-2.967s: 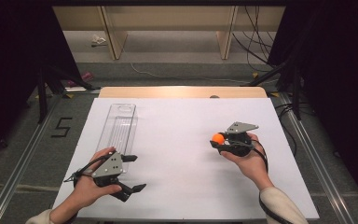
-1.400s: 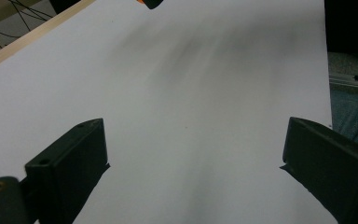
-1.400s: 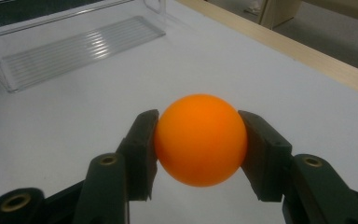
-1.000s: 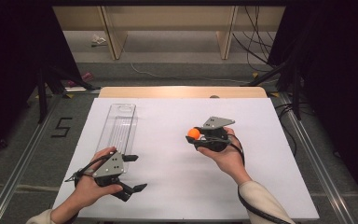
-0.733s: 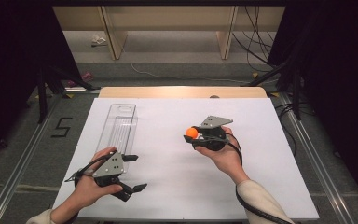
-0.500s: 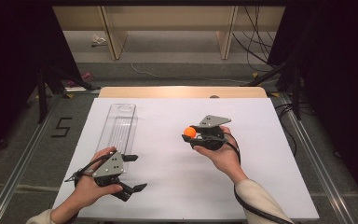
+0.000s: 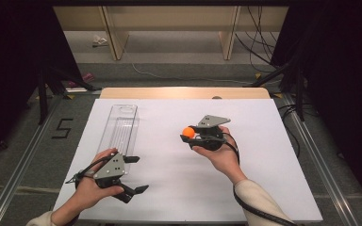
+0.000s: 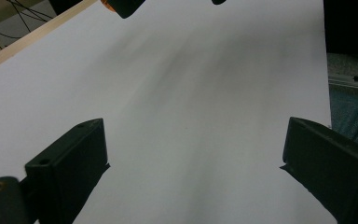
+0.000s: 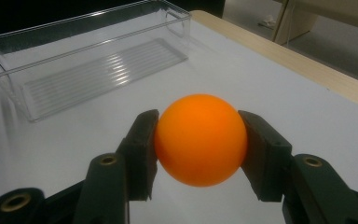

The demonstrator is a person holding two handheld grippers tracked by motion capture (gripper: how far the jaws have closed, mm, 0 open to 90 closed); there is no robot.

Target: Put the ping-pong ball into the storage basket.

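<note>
Two grippers work over the table: in the high view the right gripper pinches an orange ball above mid-table, right of the clear tray. Left gripper view: left gripper spread, nothing between its jaws. Right gripper view: pads clamp the ball at its widest part; it is probably light, smooth and prone to slipping.

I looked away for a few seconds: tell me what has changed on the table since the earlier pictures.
The right gripper, shut on the orange ball throughout, has carried it leftward across the white table toward the clear tray. Nothing was picked up or released. The left gripper stayed near the tray's near end with its jaws open and nothing between them, and the tray has not moved.
</note>
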